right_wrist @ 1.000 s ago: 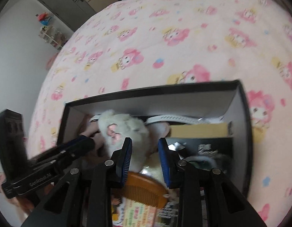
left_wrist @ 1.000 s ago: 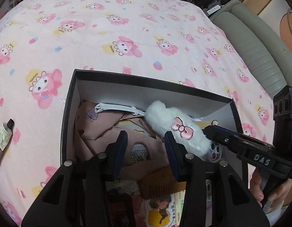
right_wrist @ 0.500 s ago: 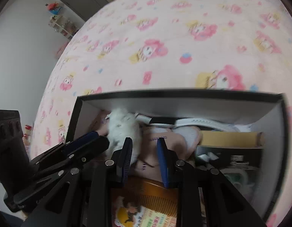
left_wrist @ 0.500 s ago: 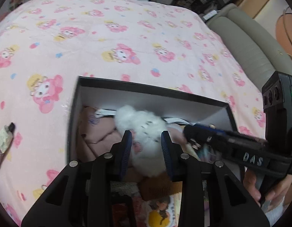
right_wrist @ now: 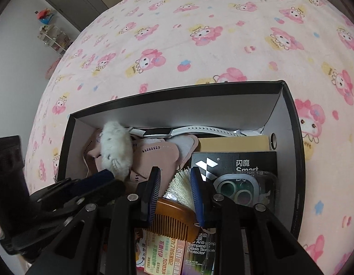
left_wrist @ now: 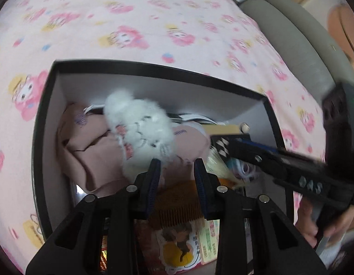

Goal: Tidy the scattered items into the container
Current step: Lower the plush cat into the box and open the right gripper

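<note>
Across the whole bed, the pink cartoon blanket (right_wrist: 199, 45) fills my view, and on it sits the black box (right_wrist: 177, 96) with its white inner walls. Down inside, pink folded cloth (left_wrist: 96, 155) takes the left half, with a dark carton (right_wrist: 234, 162) printed "Smart" and a tan box (right_wrist: 232, 143) on the right. Now the white fluffy toy (left_wrist: 140, 133) — it lies on that pink cloth toward the box's far-left corner, its near end just ahead of my left tongs (left_wrist: 177, 171). Those left tongs are closing, yet nothing sits between the pads; the toy stays outside them. My right tongs (right_wrist: 174, 183) stand slightly parted over a pale bristle brush (right_wrist: 179, 190) and an amber comb (right_wrist: 174, 217), gripping neither as far as I can see. Smallest: a white strap (right_wrist: 199, 129) along the far wall.
</note>
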{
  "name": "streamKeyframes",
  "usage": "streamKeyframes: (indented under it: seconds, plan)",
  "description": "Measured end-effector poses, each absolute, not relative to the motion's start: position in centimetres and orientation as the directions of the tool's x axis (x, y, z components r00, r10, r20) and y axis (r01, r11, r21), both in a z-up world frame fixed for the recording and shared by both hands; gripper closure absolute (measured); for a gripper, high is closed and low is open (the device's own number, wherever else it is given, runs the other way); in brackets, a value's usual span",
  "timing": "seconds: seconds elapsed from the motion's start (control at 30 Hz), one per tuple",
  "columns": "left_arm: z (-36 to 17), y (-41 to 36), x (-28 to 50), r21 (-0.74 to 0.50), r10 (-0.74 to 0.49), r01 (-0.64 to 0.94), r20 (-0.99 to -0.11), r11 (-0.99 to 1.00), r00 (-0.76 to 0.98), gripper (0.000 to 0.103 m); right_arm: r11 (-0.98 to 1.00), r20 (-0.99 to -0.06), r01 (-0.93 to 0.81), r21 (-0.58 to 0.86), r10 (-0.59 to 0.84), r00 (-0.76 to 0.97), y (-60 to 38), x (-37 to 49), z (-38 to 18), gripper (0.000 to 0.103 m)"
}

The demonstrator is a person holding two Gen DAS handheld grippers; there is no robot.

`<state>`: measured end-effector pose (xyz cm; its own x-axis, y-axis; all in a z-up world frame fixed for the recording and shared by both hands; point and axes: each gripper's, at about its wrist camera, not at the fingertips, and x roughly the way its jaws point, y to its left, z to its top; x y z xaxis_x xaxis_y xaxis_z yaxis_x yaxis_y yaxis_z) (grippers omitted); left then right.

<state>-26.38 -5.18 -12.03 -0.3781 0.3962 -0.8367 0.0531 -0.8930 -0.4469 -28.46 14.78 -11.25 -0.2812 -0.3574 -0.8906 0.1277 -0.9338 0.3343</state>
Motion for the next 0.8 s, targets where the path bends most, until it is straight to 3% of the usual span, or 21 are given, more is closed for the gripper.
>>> streamKeyframes:
  seconds: [0.2, 0.43, 0.5, 0.63, 0.73, 0.8]
  plan:
    - [-11.2, -6.2, -26.0, -0.458, 0.379, 0.094, -0.820, -0.884, -0.429, 0.077, -0.953, -0.907, 0.108, 0.284, -0.304, -0.291, 14.9, -28.5, -11.4, 0.080]
    - [-11.2, -7.2, -25.6, -0.529, 0.450, 0.097, -0.792, -0.843, -0.414, 0.076, -0.960, -0.928, 0.084, 0.265, -0.278, -0.246, 15.0, -28.1, -12.3, 0.079]
    - [-10.0, -6.8, -24.7, -0.506, 0.432, 0.076, -0.796, -0.859, -0.425, 0.075, -0.959, -0.916, 0.105, 0.263, -0.282, -0.287, 14.9, -27.0, -11.0, 0.079]
    - [-6.4, -5.0, -21.9, -0.433, 0.386, -0.008, -0.795, -0.901, -0.468, 0.065, -0.952, -0.877, 0.126, 0.281, -0.308, -0.368, 15.0, -23.9, -7.7, 0.078]
    - [-3.9, -3.9, -18.0, -0.330, 0.284, -0.012, -0.792, -0.944, -0.540, 0.065, -0.946, -0.849, 0.110, 0.306, -0.323, -0.418, 15.7, -21.1, -5.7, 0.074]
    - [-3.3, -3.4, -15.1, -0.371, 0.325, -0.033, -0.763, -0.928, -0.559, 0.065, -0.947, -0.833, 0.108, 0.303, -0.318, -0.453, 16.1, -18.8, -4.5, 0.073]
